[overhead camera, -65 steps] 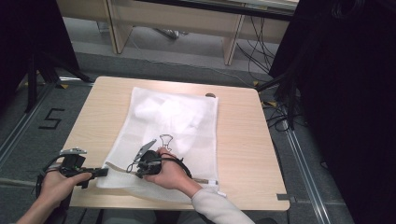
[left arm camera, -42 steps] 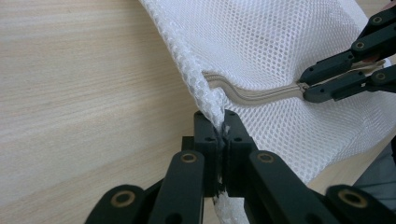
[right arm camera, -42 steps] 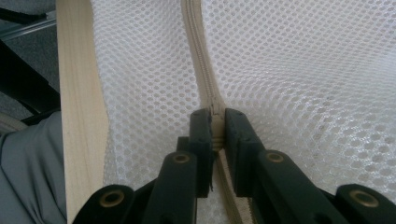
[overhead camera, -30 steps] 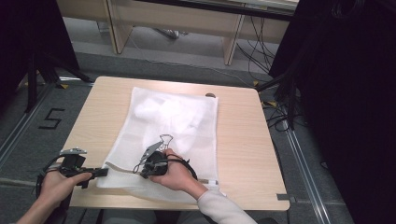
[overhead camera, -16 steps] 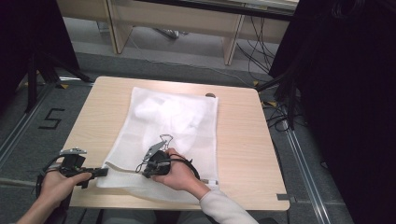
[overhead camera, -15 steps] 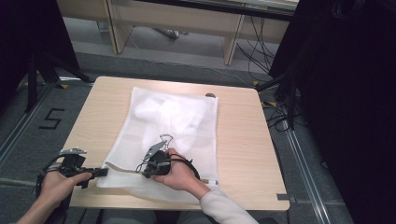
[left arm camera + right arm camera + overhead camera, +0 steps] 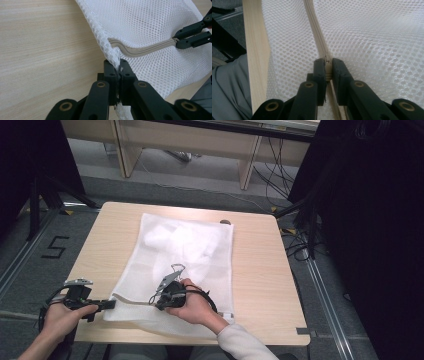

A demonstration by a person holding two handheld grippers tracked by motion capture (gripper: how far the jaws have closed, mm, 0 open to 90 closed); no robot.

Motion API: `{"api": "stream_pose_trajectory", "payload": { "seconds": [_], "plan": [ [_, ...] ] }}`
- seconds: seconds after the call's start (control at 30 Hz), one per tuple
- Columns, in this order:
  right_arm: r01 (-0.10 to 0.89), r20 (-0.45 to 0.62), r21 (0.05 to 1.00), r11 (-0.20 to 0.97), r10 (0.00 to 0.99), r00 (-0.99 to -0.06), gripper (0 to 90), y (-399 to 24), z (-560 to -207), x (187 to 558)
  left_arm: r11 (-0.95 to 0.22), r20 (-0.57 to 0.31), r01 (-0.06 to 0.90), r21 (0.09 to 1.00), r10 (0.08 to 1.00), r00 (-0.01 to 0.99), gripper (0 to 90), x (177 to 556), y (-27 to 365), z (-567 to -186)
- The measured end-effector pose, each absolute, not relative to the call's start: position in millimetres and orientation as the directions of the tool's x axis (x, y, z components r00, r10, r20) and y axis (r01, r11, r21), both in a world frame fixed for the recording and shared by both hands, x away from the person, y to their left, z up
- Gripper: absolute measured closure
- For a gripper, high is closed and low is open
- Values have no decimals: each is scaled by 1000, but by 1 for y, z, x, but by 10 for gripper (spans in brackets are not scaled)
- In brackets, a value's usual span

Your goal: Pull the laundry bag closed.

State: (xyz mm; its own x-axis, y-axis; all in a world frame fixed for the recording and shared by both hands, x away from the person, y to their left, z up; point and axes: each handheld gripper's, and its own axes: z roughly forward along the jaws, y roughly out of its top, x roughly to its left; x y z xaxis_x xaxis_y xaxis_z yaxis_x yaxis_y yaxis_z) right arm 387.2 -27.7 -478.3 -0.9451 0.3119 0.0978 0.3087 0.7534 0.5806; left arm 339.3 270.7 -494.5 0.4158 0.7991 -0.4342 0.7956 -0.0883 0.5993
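Left gripper (image 7: 119, 65) clamped on the near-left corner hem of the white mesh zippered laundry bag (image 7: 152, 30), black jaws pressed together with the netting bunched between them; seen from the high view at the table's near-left edge (image 7: 111, 304), held in the left hand (image 7: 62, 317). Right gripper (image 7: 328, 65) closed on the beige zipper strip (image 7: 315, 32) of the bag, jaws set either side of the tape with a small metal part, apparently the slider, between the tips; exact part too small to confirm. Right hand (image 7: 192, 305) resting on the bag near its front edge, white sleeve (image 7: 240, 345) entering from below. Zipper (image 7: 145, 48) running in a shallow curve between the two grippers, right gripper's tips (image 7: 191, 35) at its far end. Bag (image 7: 185, 255) lying flat on the pale rectangular wooden table (image 7: 260, 270), a soft white bundle visible inside its far half. Grey floor (image 7: 35, 255) with a black painted "5" (image 7: 55, 247) left of the table.
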Motion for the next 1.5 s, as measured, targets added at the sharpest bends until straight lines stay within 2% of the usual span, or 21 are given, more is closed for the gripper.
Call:
{"api": "stream_pose_trajectory", "payload": {
  "seconds": [0.77,0.8,1.03,1.27,1.3,1.37,1.5],
  "plan": [
    [302,85,587,752,313,-946,826,-37,-475,388,-93,-431,797,597,801,416,861,339,271,-495],
    [300,82,586,752,314,-946,826,-38,-475,388,-130,-409,794,593,801,437,861,340,273,-494],
    [304,81,583,754,319,-944,826,-41,-474,388,-105,-418,795,598,805,420,861,339,272,-495],
    [308,83,587,748,323,-943,826,-45,-474,388,-128,-401,792,597,807,433,861,340,273,-495],
    [308,81,586,750,324,-943,826,-45,-474,388,-94,-420,794,601,808,413,861,339,271,-495],
    [313,86,588,746,327,-941,826,-45,-474,387,-130,-402,793,595,806,434,861,340,273,-495],
    [327,94,584,743,338,-937,826,-46,-473,387,-92,-420,793,602,809,412,861,339,271,-495]
  ]
}}
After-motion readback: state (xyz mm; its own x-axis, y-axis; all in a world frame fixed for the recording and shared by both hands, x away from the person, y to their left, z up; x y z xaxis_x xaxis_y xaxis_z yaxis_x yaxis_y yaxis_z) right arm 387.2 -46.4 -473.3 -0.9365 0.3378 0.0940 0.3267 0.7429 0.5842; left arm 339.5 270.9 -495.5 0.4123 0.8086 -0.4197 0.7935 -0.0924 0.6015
